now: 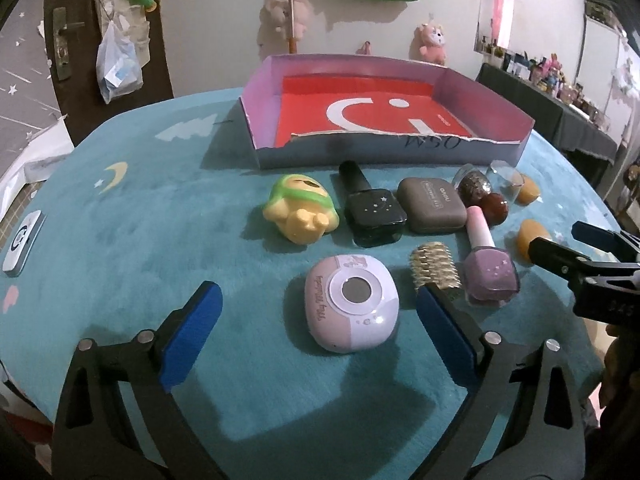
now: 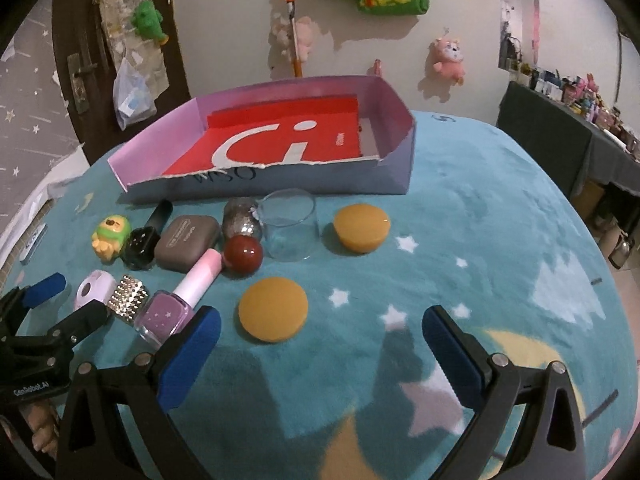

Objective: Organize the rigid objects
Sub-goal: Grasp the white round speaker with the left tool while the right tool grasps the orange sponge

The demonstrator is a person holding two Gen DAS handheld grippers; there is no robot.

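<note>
The pink-and-lilac rounded case [image 1: 352, 304] lies flat on the teal tabletop [image 1: 160, 240], in the near row of items, well short of the open box [image 1: 400, 152] with the red liner that stands at the far side. It lies directly ahead of the left claw [image 1: 316, 320], between the lines of the two blue pads; the pads stand apart from it on both sides and do not touch it. The case is nearly round, so no long axis constrains the approach. The right-hand pad sits just beside the studded gold piece [image 1: 434, 266], which adjoins the lilac nail polish bottle [image 1: 490, 276].

Left claw: spread wide, holding nothing. Right claw [image 2: 320, 340]: likewise spread wide and empty, above bare cloth, with the nearer orange disc [image 2: 274, 308] just ahead and to its left.

Judgement: the left claw is the nearer to the case and is positioned for it. The next move calls for advancing and lowering it so the pads straddle the case without catching the studded piece.
</note>
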